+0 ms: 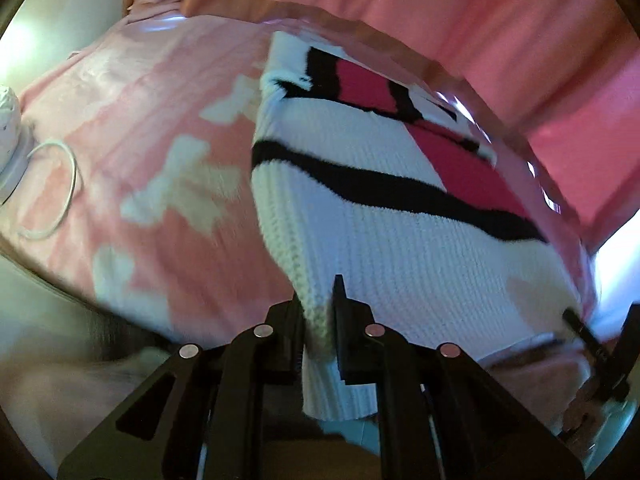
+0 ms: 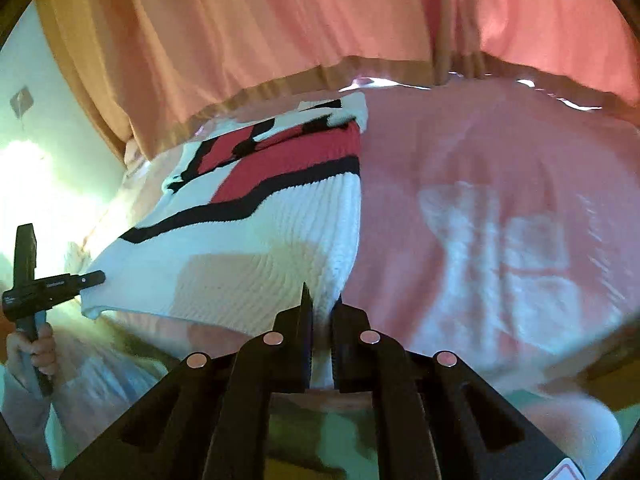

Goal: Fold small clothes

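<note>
No readable txt, labels, brands or nos. in either view. Left gripper [image 2: 93, 278], seen from right wrist cam, has tiny pale marks along its black side, too small and blurred to read. Bottom right corner of right wrist view: bit of a sticker [image 2: 570, 472] w/ red edging on the black gripper body, cut off by frame edge, no letters legible. Sweater [image 1: 400, 216] has only black and red bands, no wording. Blanket [image 1: 152, 128] has pale shapes, not lettering.
</note>
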`<action>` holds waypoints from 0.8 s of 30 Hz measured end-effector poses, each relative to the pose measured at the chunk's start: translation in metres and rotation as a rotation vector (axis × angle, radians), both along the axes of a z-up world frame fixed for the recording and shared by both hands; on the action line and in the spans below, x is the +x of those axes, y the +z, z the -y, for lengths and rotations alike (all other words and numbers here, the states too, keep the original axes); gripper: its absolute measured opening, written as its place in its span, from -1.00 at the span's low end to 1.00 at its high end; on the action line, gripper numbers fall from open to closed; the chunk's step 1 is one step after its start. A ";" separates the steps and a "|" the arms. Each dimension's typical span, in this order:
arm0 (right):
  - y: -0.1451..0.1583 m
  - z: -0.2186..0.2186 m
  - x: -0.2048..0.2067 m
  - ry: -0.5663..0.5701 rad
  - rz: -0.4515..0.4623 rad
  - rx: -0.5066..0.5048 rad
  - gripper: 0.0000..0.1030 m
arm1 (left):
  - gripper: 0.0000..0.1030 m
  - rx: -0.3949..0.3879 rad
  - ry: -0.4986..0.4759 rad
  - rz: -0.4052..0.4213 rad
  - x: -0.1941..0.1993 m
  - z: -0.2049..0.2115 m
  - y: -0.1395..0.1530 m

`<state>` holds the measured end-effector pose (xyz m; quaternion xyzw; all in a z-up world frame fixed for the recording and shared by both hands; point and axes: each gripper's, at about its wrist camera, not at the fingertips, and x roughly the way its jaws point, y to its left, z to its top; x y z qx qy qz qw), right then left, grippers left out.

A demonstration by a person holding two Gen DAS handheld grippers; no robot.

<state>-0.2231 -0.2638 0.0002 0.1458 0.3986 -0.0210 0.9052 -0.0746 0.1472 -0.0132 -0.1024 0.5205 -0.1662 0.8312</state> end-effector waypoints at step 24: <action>0.042 0.078 0.199 -0.052 0.088 0.153 -0.88 | -0.77 0.028 0.093 0.197 0.177 0.070 0.073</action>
